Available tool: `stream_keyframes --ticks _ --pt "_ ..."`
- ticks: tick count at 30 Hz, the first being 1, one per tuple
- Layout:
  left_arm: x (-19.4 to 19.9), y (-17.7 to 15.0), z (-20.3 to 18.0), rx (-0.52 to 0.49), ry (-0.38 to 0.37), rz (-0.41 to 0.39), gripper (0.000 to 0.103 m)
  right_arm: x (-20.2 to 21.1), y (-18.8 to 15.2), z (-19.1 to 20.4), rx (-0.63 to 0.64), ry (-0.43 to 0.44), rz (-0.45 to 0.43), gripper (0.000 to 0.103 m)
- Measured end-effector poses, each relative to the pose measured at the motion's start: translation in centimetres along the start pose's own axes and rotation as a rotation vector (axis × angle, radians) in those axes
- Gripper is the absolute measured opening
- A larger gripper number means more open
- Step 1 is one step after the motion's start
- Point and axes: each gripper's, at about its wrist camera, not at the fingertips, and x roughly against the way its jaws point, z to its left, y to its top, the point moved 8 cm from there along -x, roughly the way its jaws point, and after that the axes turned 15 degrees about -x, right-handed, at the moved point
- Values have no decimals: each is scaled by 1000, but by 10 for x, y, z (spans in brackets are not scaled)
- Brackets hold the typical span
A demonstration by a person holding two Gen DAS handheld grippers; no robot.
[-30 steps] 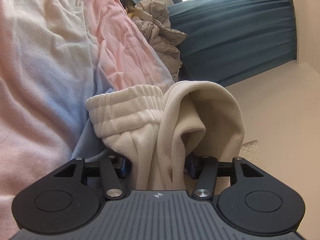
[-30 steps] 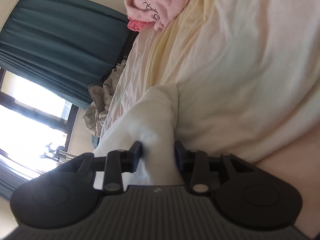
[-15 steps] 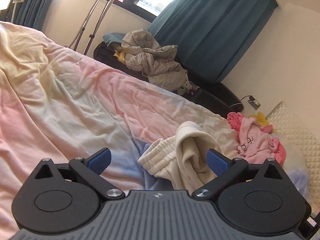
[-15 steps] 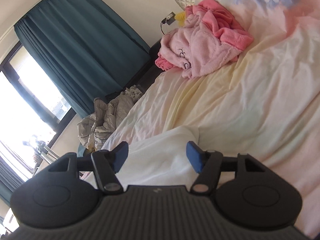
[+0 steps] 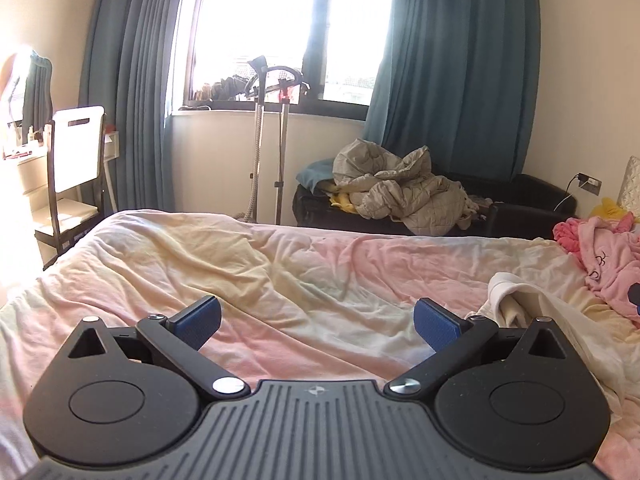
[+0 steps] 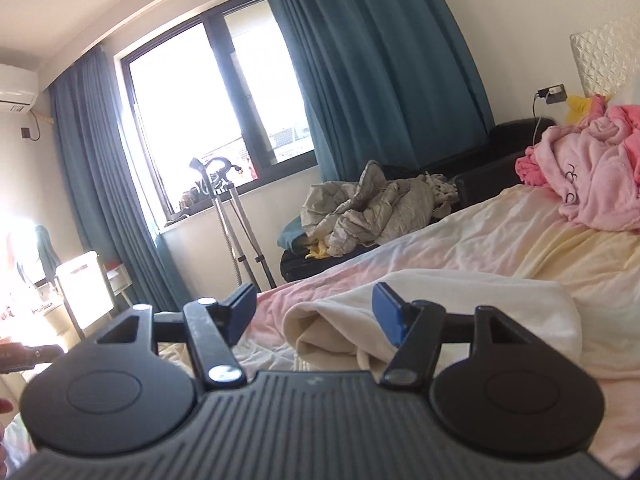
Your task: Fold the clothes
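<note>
The bed (image 5: 280, 280) fills both views under a rumpled pastel sheet (image 6: 500, 236). A grey quilt (image 5: 400, 196) is heaped on a black bench (image 5: 532, 204) by the window. A pink robe (image 6: 588, 184) lies near the headboard. The cream garment (image 6: 460, 312) lies bunched on the sheet, just beyond the right gripper (image 6: 314, 314), whose fingers are spread. The left gripper (image 5: 318, 320) also has its fingers spread, holding nothing, with the garment off to its right.
</note>
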Motion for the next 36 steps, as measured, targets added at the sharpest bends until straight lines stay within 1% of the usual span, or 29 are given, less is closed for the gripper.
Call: stream_keyframes --ticks 2,5,8,13,15,18,21,24,26,28,30,32,36 --pt "10 -2 1 -30 26 -3 103 2 -11 23 49 29 26 65" --pt "23 -5 1 -74 61 -7 103 2 -23 43 73 31 62 65" --pt "29 -12 1 -76 82 -11 103 7 -30 57 96 55 74 65" --pt "27 -26 -3 -91 106 -10 103 8 -45 63 109 35 89 65" --pt "26 -33 -5 -103 119 -16 103 3 -56 64 135 17 95 65" --pt "22 -35 -5 -132 142 -16 103 -6 -69 68 158 16 123 65" --pt "19 -37 -6 -127 135 -13 103 -15 -81 71 192 20 142 67" --pt "17 -39 -7 -132 129 -9 103 -22 -89 70 204 7 161 73" --pt "17 -41 -7 -132 132 -7 103 -25 -91 69 199 2 165 79" --pt "16 -43 -6 -131 136 -4 103 -27 -91 67 198 -7 153 84" --pt "15 -44 -6 -132 129 0 103 -29 -89 66 206 -21 137 86" --pt "16 -44 -6 -130 127 -4 103 -29 -89 66 208 -24 125 94" --pt "21 -43 -8 -120 112 -32 103 -30 -88 67 186 8 141 94"
